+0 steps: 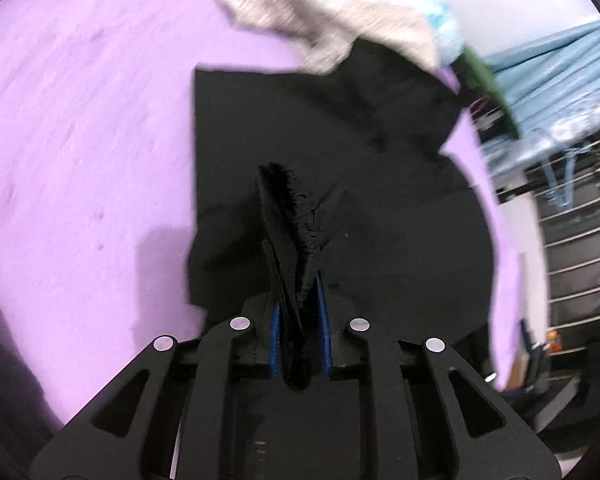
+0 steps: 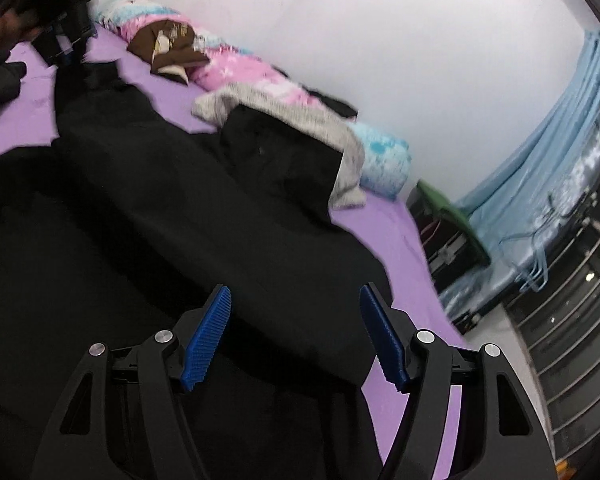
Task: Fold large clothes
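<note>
Left gripper [image 1: 299, 320] pinches black garment's [image 1: 340, 140] frayed edge; right gripper [image 2: 296, 336] gapes.

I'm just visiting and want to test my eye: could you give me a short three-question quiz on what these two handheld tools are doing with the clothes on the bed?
1. True or false: the left tool is shut on a bunched fold of the black garment.
2. The right tool is: A) shut on the grey sweater, B) open above the black garment, C) holding a hanger.
3. What colour is the bed sheet?

Key: 1 true; 2 B; 3 purple.
</note>
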